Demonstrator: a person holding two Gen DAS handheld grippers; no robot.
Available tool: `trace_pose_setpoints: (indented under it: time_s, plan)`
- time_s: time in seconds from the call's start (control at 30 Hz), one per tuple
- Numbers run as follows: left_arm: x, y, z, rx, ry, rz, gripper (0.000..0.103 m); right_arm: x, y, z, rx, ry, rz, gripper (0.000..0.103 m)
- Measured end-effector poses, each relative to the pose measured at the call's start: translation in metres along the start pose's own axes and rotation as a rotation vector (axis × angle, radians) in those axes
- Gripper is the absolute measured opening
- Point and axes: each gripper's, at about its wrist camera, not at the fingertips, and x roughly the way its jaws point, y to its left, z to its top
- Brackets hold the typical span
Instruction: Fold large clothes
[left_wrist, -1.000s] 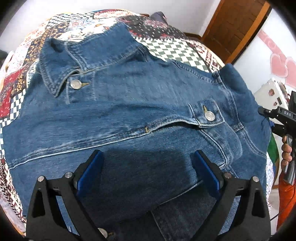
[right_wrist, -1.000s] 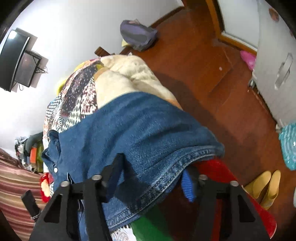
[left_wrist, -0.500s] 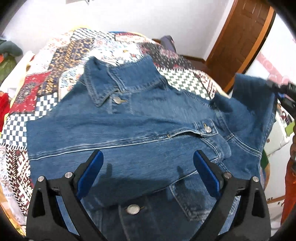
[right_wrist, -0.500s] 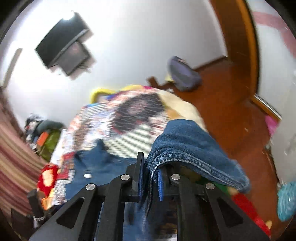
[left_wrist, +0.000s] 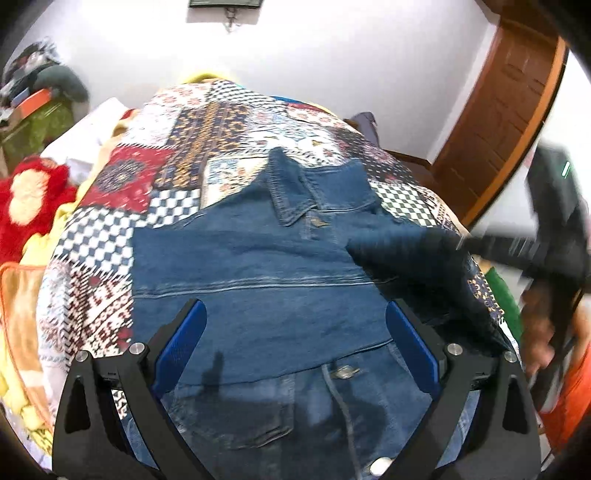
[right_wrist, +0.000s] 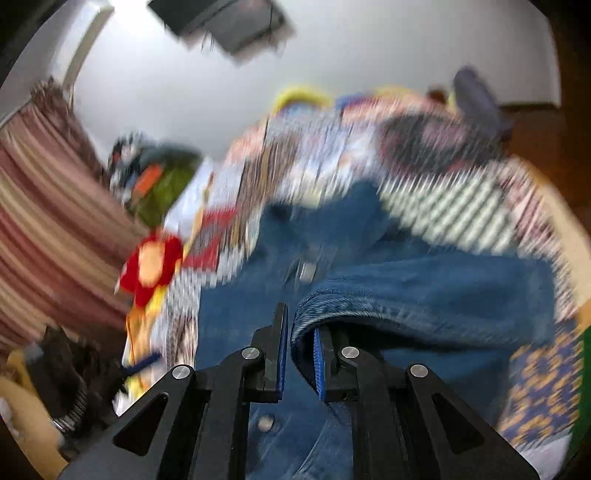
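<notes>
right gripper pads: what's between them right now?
A folded edge of the denim jacket sits pinched between the right gripper pads, seen in the right wrist view. Nothing else is in that gap.

A patchwork quilt (left_wrist: 207, 147) covers the bed, a red plush toy (left_wrist: 29, 199) at its edge, near a wooden door (left_wrist: 513, 110).

White wall (left_wrist: 332, 55) — wooden door (left_wrist: 506, 122)

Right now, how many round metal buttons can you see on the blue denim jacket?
3 in the left wrist view: collar button, mid-front button, bottom-edge button, all on the blue denim jacket. Folds may hide more.
</notes>
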Motion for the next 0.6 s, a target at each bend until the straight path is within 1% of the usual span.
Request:
trace_pose_setpoints:
  time_s: [0.07, 0.13, 0.2, 0.3, 0.47, 0.6]
  plan:
    - [-0.003, 0.008, -0.004, -0.021, 0.005, 0.006, 0.098, 0.023, 0.002, -0.018, -0.012, 0.073, -0.01, 0.01]
    - [-0.004, 0.013, -0.008, -0.033, 0.009, 0.009, 0.098, 0.042, 0.001, -0.039, -0.026, 0.147, -0.038, 0.01]
    - [-0.004, 0.014, -0.013, -0.035, 0.013, 0.014, 0.098, 0.056, -0.003, -0.055, -0.021, 0.209, -0.049, 0.01]
    - [-0.003, 0.013, -0.018, -0.035, 0.024, 0.015, 0.098, 0.064, -0.012, -0.071, -0.019, 0.266, -0.067, 0.01]
    - [0.001, 0.001, -0.019, -0.016, 0.038, 0.007, 0.098, 0.048, -0.016, -0.083, -0.03, 0.309, -0.048, 0.01]
    - [0.002, -0.02, -0.014, 0.031, 0.039, 0.003, 0.098, 0.021, -0.024, -0.087, -0.014, 0.326, 0.0, 0.01]
